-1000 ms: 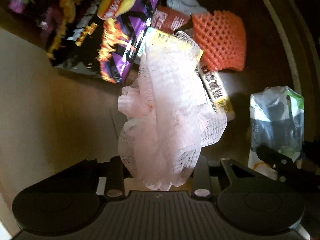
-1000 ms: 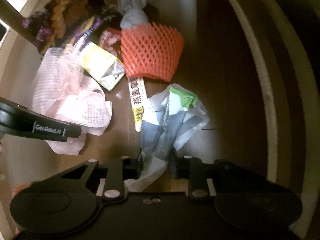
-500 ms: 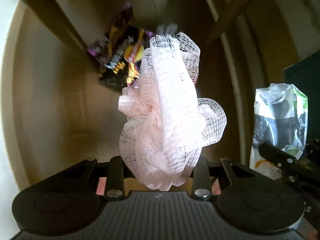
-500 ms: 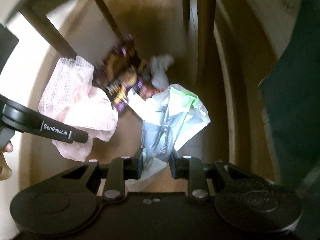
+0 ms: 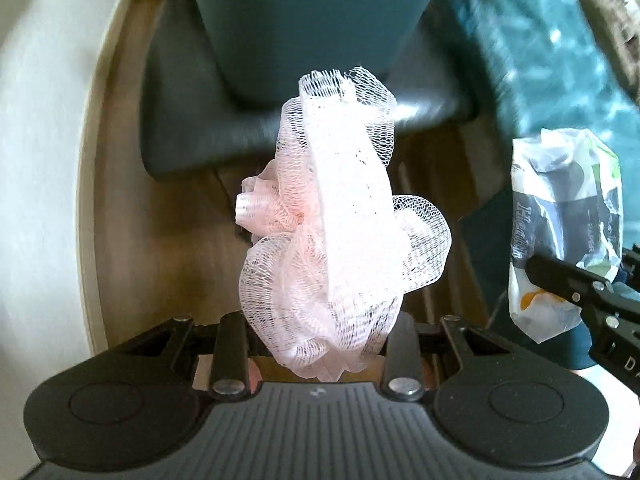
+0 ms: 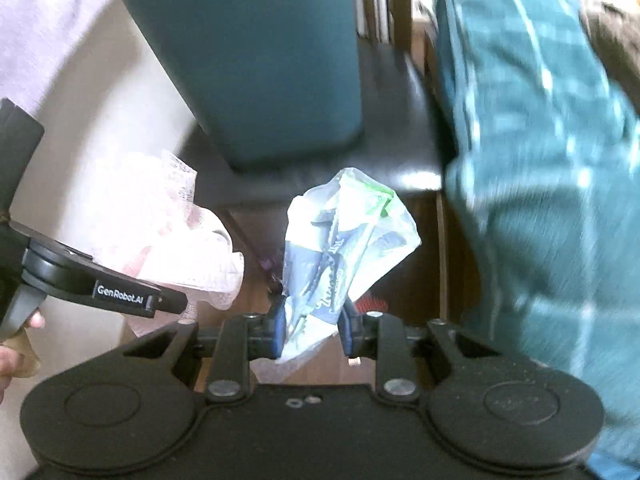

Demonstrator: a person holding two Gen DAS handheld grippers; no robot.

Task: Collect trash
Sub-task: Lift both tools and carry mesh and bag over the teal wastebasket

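Pink mesh netting (image 5: 336, 236) bunched and pinched in nearly closed left gripper (image 5: 322, 344), crumpled printed plastic bag (image 6: 344, 248) clamped in narrow right gripper (image 6: 312, 332), both above wood floor (image 5: 168, 248), before teal bin (image 6: 260, 60) on dark chair seat (image 5: 188, 120).

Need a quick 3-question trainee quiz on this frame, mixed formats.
1. True or false: the left gripper holds a pink mesh net.
2. What is clamped in the right gripper? A) orange foam net B) crumpled plastic bag C) chip bag
3. Fill in: the teal bin stands on a dark ____.

Key: 1 true. 2 B, the plastic bag. 3 chair seat.
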